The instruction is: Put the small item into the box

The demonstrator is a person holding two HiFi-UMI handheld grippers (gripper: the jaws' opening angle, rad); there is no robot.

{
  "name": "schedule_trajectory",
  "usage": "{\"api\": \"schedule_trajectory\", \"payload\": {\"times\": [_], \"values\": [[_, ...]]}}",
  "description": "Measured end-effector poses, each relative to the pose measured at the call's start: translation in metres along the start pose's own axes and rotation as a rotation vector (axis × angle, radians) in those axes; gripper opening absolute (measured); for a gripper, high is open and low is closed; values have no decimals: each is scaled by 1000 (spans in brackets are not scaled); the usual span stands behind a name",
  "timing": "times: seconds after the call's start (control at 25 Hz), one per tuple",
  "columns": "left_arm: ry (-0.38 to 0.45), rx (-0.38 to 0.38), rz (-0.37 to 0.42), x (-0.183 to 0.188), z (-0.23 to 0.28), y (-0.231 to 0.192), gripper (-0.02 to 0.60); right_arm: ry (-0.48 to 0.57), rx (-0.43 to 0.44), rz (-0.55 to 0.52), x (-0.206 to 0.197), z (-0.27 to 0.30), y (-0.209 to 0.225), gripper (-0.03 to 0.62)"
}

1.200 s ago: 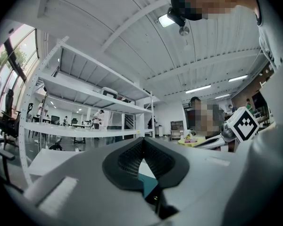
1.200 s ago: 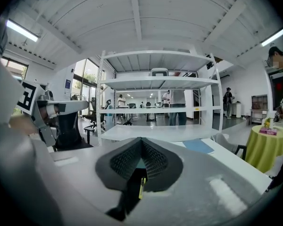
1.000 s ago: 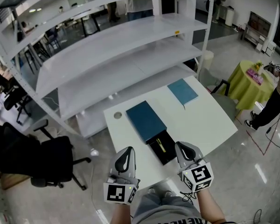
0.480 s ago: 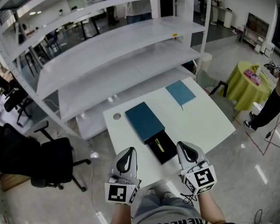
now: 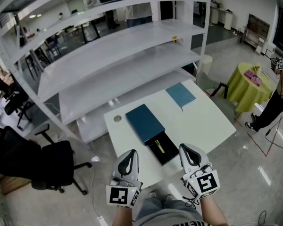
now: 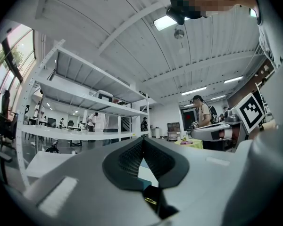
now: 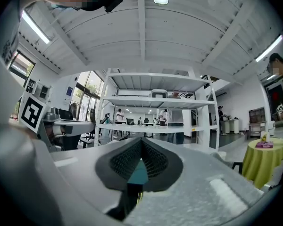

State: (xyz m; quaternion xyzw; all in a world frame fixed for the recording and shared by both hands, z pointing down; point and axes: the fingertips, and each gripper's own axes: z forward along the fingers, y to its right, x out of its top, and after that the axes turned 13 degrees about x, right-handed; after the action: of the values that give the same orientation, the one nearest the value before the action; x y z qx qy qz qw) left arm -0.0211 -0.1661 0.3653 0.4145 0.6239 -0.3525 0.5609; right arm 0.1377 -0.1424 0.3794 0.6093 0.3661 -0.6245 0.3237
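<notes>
On the white table (image 5: 203, 121) lies an open black box (image 5: 162, 148) with a small gold item (image 5: 161, 147) inside it. A dark teal lid (image 5: 145, 123) lies touching its far end, and a lighter teal flat box (image 5: 180, 95) lies farther back. My left gripper (image 5: 127, 160) and right gripper (image 5: 190, 154) hover at the table's near edge, either side of the black box, both shut and holding nothing. Below the closed pads of the left gripper (image 6: 142, 142) the black box (image 6: 155, 202) shows. The teal lid (image 7: 139, 171) shows below the right gripper (image 7: 141, 141).
A tall white shelf rack (image 5: 122, 55) stands behind the table. A black office chair (image 5: 47, 164) is on the left. A round table with a yellow-green cloth (image 5: 250, 84) and a person (image 5: 279, 102) are at the right. A round grommet (image 5: 117, 118) sits near the table's left corner.
The table and boxes have drifted slightly up and left in the head view. Both grippers stay shut and sit a little lower in the picture.
</notes>
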Motion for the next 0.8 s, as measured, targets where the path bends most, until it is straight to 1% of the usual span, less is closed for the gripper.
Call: {"api": "schedule_trajectory", "payload": {"times": [0.4, 0.8], "values": [[11, -3, -1, 5, -7, 3, 15, 16, -7, -13, 8, -8, -5, 2], [22, 18, -20, 6, -8, -6, 17, 36, -2, -21, 12, -6, -9, 2]]}}
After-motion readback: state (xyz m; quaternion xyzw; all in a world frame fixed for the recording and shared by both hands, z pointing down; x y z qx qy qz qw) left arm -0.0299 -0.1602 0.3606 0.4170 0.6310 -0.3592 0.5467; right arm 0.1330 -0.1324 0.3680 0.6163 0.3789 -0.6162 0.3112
